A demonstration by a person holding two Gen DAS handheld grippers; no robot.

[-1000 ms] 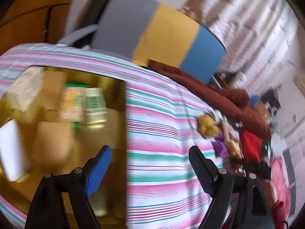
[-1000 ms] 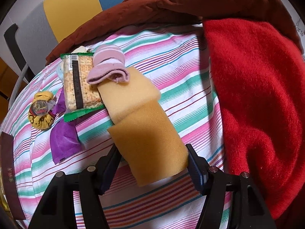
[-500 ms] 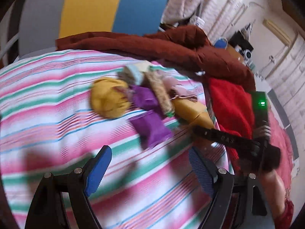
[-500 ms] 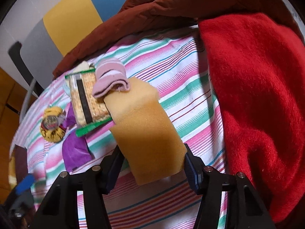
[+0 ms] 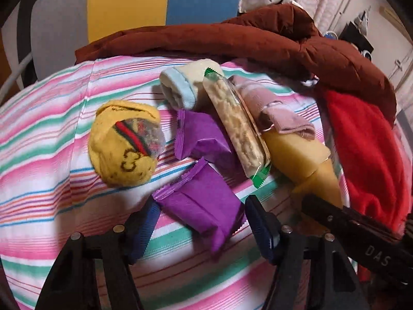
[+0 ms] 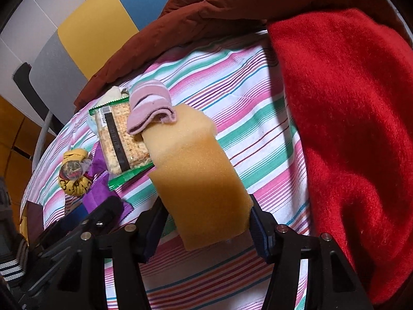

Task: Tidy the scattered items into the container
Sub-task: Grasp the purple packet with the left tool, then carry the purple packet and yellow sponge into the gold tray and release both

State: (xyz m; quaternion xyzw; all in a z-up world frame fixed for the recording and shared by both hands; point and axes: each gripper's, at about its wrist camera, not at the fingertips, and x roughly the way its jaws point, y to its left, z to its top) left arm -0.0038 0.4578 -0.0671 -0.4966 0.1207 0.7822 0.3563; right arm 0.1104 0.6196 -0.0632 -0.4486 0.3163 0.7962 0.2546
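- Left wrist view: the left gripper (image 5: 198, 222) stood spread around a crinkly purple packet (image 5: 204, 204); a yellow sock ball (image 5: 124, 149) lay at ten o'clock.
- The right gripper (image 6: 206, 222) pinched a porous sponge (image 6: 196, 178); a fuzzy red blanket (image 6: 356, 129) crowded three o'clock.

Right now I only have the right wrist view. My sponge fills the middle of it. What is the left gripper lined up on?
Observer: The left gripper is open, straddling a purple packet.
Operator: Only one purple packet?
Observer: Two; a second purple packet lies beyond it, beside the cracker pack.
Operator: Anything hidden behind the crackers?
Observer: A rolled cream sock with a light blue cuff.
Operator: And my sponge?
Observer: The right gripper is shut on the yellow sponge; the pink sock rests on its far end.
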